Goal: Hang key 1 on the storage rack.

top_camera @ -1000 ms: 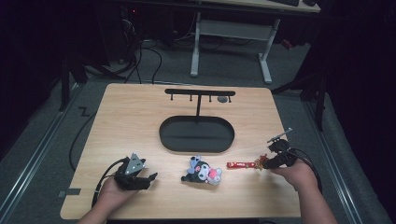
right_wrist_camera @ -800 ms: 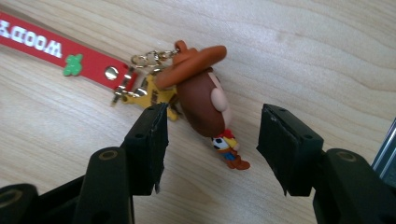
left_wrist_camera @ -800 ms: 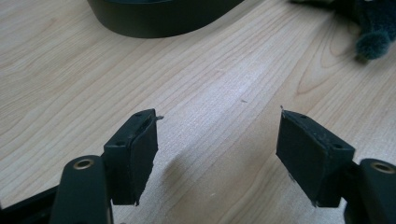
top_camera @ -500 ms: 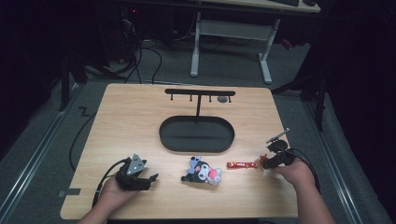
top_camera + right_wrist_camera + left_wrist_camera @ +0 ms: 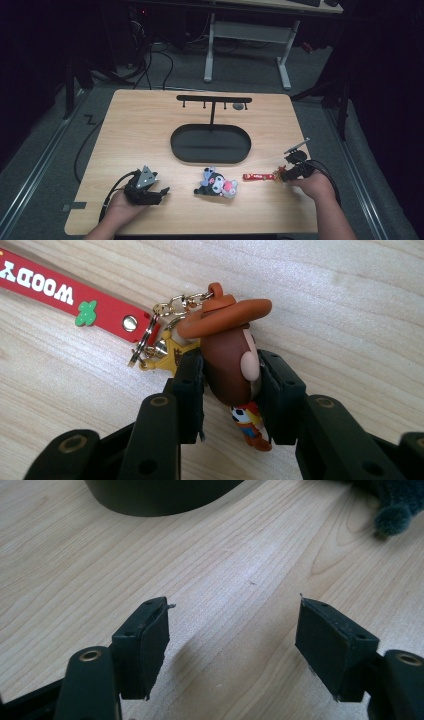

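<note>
- Right gripper (image 5: 229,390): jaws have just been closing and now pinch the head of the cowboy keychain (image 5: 227,360), one pad on each side, below the hat brim.
- Keychain: lies on the tabletop (image 5: 150,125) near its right front edge; its red strap (image 5: 256,176) trails flat toward the plush toy (image 5: 217,183).
- Handling, as judged: a light, stiff figure with smooth, rounded sides that may slip or swivel between the pads; the chain and strap hang loose and will swing once lifted.
- Left gripper (image 5: 232,640): jaws wide apart, nothing between them, resting at the front left.
- Open room: bare wood ahead of both grippers; the black oval tray (image 5: 210,145) and its hook stand (image 5: 213,100) sit mid-table, well apart from the keychain; the right edge is close.
</note>
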Demonstrator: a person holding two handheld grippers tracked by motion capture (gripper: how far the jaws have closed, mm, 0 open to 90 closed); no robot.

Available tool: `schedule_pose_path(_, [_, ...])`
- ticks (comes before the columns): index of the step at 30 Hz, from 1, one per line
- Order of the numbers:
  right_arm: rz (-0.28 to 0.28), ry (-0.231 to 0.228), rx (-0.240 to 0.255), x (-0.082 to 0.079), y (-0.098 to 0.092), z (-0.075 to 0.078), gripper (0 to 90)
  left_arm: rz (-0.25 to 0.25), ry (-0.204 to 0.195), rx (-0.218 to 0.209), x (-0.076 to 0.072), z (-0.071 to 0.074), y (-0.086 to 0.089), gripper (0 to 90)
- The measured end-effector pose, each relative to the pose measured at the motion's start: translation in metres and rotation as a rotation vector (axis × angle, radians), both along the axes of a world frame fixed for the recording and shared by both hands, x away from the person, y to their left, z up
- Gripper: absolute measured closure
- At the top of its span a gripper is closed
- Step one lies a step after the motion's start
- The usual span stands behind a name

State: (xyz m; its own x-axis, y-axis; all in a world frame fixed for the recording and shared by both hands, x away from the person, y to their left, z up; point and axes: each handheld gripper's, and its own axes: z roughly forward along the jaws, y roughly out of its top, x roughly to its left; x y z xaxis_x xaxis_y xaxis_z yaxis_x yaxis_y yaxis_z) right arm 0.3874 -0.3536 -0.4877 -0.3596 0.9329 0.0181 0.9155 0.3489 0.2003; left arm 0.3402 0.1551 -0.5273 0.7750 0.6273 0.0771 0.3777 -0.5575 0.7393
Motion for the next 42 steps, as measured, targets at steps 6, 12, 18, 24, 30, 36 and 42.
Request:
schedule_pose_path(6, [-0.004,0.000,-0.006,-0.001,0.001,0.000,67.1,-0.001,0.000,0.000,-0.001,0.001,0.001,30.8])
schedule_pose_path(12, [-0.011,0.006,-0.038,-0.006,0.008,0.004,67.4,-0.011,-0.005,-0.014,0.001,0.002,-0.003,31.4])
schedule_pose_path(18, [-0.021,-0.002,-0.013,-0.011,0.015,0.024,67.4,-0.027,-0.009,-0.027,0.005,0.003,-0.003,31.2])
schedule_pose_path(24, [-0.022,-0.017,-0.011,-0.017,0.032,0.043,67.4,-0.025,-0.025,-0.055,0.004,0.008,0.001,28.7])
schedule_pose_path(30, [-0.029,-0.039,-0.010,-0.022,0.043,0.073,67.6,-0.026,-0.034,-0.052,0.002,0.008,0.001,28.3])
schedule_pose_path(36, [-0.022,-0.044,-0.018,-0.023,0.049,0.097,67.6,-0.037,-0.046,-0.052,0.000,0.008,0.002,26.5])
schedule_pose_path(42, [-0.004,-0.065,-0.009,-0.020,0.057,0.117,67.8,-0.044,-0.076,-0.065,-0.004,0.010,0.002,26.1])
